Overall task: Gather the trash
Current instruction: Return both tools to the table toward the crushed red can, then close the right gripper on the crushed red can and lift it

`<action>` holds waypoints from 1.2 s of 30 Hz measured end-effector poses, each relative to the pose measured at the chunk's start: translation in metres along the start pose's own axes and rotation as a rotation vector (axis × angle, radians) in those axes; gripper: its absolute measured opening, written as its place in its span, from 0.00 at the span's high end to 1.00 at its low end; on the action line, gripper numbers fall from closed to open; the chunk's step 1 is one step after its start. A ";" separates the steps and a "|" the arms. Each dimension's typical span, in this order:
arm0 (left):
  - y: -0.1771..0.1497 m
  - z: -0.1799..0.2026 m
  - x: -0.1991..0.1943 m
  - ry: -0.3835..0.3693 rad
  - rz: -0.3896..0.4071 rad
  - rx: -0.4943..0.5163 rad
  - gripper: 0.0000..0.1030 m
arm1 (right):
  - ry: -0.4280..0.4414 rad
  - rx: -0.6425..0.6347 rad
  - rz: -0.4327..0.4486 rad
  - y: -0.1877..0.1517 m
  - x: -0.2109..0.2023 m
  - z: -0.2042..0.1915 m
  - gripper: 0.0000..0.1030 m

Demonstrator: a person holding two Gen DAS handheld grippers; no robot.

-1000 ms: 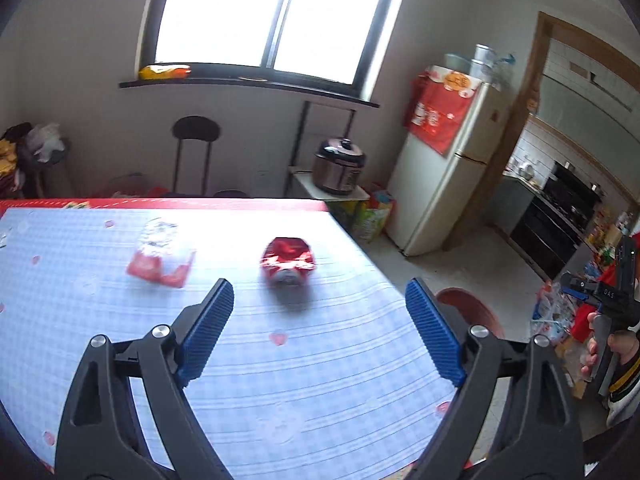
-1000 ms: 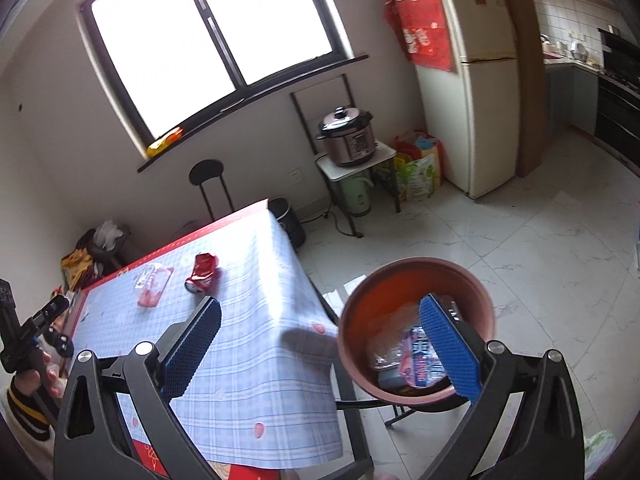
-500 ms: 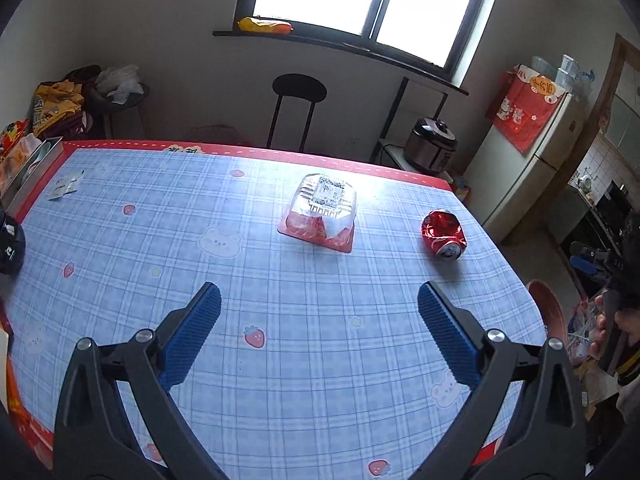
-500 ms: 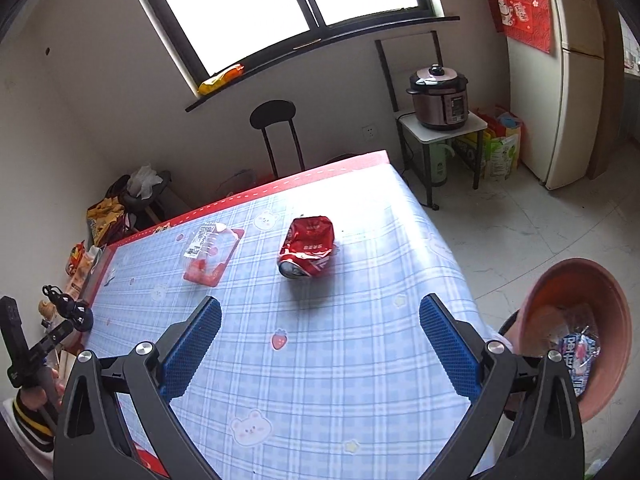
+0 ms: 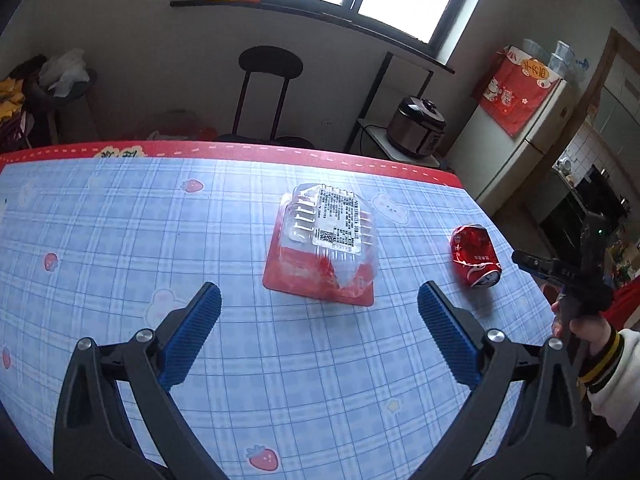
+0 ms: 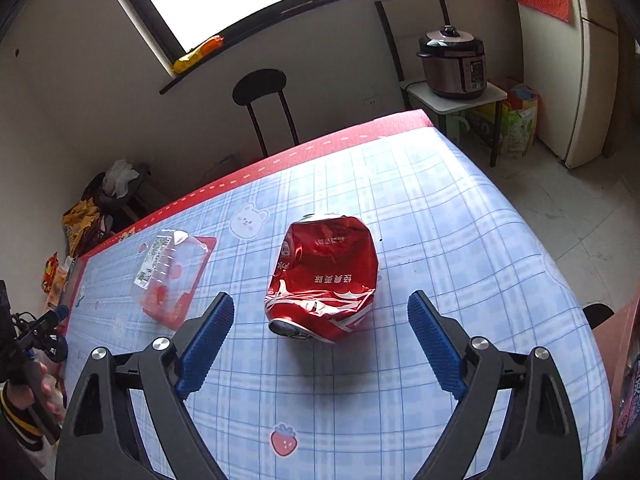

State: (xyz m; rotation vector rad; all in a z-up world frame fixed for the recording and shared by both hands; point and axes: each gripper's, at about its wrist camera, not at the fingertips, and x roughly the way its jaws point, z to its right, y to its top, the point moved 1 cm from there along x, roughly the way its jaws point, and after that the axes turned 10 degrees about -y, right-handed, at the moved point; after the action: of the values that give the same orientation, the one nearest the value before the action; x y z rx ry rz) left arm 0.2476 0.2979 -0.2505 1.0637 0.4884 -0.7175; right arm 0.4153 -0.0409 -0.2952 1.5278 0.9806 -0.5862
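The left gripper (image 5: 318, 334) stood wide apart and empty before the clear plastic clamshell (image 5: 326, 246) on the tablecloth (image 5: 120, 220). The right gripper (image 6: 320, 338), closing and gripping nothing, framed the crushed red can (image 6: 324, 276), which lay on its side, mouth toward the camera.

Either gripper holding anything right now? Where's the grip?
Nothing held. Left gripper is open short of the tray; right gripper, jaws closing, hasn't touched the can.
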 end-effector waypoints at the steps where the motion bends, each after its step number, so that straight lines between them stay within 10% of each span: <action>1: 0.002 -0.002 0.008 -0.005 -0.019 0.001 0.06 | -0.007 -0.002 -0.003 0.003 0.006 -0.002 0.17; 7: 0.010 -0.008 0.062 -0.061 -0.064 0.070 0.06 | -0.039 0.013 -0.026 0.008 0.044 -0.003 0.18; 21: 0.053 -0.045 0.127 -0.187 -0.097 -0.092 0.06 | 0.065 0.105 -0.057 0.016 0.051 -0.012 0.91; 36: 0.037 -0.048 0.137 -0.257 -0.175 -0.136 0.50 | 0.129 0.031 -0.067 0.021 0.034 -0.082 0.94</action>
State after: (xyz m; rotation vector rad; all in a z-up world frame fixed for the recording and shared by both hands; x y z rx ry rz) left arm 0.3665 0.3127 -0.3406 0.7942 0.4048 -0.9489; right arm 0.4376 0.0472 -0.2951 1.5803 1.1293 -0.5576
